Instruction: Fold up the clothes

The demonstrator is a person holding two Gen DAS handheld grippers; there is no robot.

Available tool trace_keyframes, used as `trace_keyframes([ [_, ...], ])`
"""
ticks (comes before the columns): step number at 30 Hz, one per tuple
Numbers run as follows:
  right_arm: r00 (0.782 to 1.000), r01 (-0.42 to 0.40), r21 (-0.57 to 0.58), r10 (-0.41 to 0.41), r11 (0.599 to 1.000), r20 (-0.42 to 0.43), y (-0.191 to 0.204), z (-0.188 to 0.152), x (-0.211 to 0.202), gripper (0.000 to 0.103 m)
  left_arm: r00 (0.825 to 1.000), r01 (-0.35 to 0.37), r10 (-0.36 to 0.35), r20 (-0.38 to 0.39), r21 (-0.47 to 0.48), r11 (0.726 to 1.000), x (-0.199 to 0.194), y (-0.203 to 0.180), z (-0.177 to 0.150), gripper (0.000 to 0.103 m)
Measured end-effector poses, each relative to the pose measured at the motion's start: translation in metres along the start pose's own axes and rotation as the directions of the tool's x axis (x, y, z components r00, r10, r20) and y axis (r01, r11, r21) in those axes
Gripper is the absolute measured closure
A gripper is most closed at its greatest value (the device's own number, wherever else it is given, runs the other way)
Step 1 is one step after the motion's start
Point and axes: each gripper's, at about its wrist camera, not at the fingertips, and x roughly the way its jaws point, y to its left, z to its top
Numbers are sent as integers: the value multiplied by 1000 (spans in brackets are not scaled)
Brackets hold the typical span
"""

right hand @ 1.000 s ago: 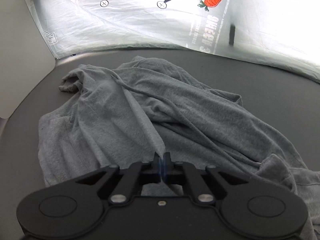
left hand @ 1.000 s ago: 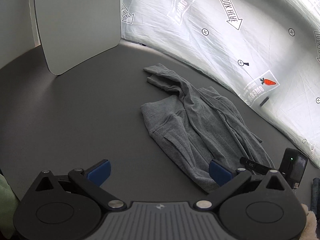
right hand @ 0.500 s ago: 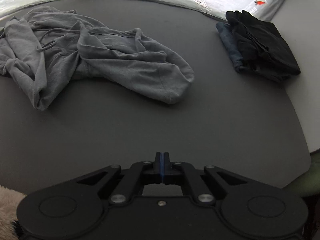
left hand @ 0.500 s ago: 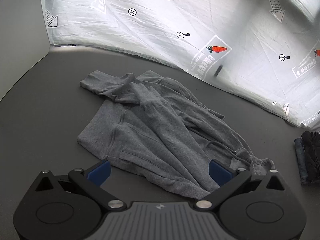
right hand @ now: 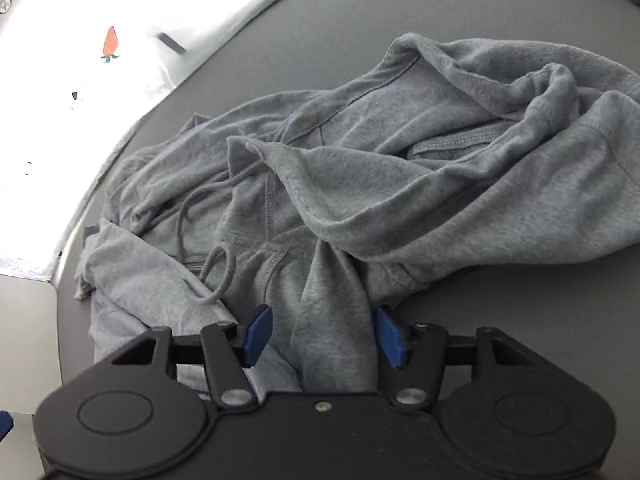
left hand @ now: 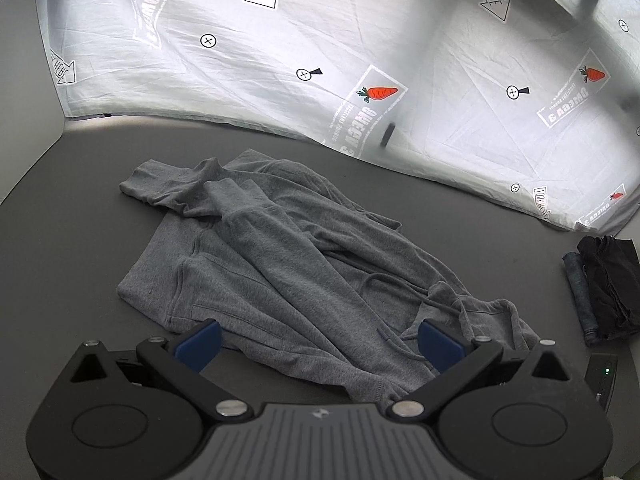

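Gray hoodie lying crumpled on the dark table. Left gripper wide open, holding nothing. Right gripper open too, around a cloth ridge. Best to pinch one layer only, then pull flat slowly.

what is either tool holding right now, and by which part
Nothing is held. The left tool is open above the grey hoodie. The right tool is open too, with a raised fold of the hoodie between its pads, not clamped.
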Motion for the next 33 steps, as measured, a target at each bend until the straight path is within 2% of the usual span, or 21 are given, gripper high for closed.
trace_keyframes([
  [1,1000,16,10,-16,1000,-21,6,3,11,44,1000,-8,8,1,-12,1000,-3,4,-1,0],
  [2,1000,24,8,-24,1000,-5,11,2,16,48,1000,-20,20,2,-29,999,-6,9,-4,0],
  [3,997,69,-36,-68,997,20,18,0,16,80,999,-32,32,0,-48,998,-8,13,-6,0],
  [4,993,113,-78,-110,990,48,24,-2,16,99,999,-45,45,-2,-68,997,-10,17,-8,0],
  [5,988,141,-116,-133,983,77,27,-6,11,98,998,-55,55,-4,-89,995,-12,22,-10,0],
  [8,971,199,-145,-175,969,165,12,-21,-37,99,998,-61,62,0,-143,988,-19,31,-11,0],
  [12,936,275,-155,-227,949,270,-15,-39,-101,100,997,-68,72,35,-123,990,-24,25,-11,0],
  [14,875,410,-104,-359,906,324,-41,-45,-127,100,998,-56,59,37,-91,994,-20,16,-12,0],
  [16,796,531,-46,-480,846,368,-67,-50,-152,100,999,-29,30,15,-60,998,-12,4,-14,0],
  [21,788,560,14,-538,828,298,-138,-45,-179,96,998,69,-70,4,81,994,10,-42,-13,2],
  [22,787,565,26,-548,825,284,-152,-44,-184,93,996,92,-93,1,126,988,17,-55,-12,7],
  [23,804,535,50,-526,843,277,-159,-45,-186,91,993,117,-118,-4,172,978,24,-69,-9,10],
  [25,824,491,68,-489,868,286,-162,-48,-188,82,983,179,-181,-18,276,944,40,-102,0,19],
  [26,828,482,74,-482,873,288,-163,-50,-185,71,976,210,-215,-25,341,916,49,-121,4,20],
  [27,829,478,85,-481,874,286,-165,-47,-180,67,968,239,-248,-32,416,877,59,-142,5,20],
  [29,831,469,107,-479,877,282,-169,-40,-171,67,953,284,-297,-65,537,794,83,-179,8,20],
  [30,833,464,118,-478,878,280,-171,-36,-166,65,943,312,-318,-99,600,737,101,-203,8,19],
  [32,837,457,129,-475,880,272,-178,-23,-157,63,920,372,-347,-180,674,638,136,-239,8,18],
  [33,840,451,133,-471,882,269,-180,-20,-155,62,910,395,-357,-210,697,598,151,-253,9,18],
])
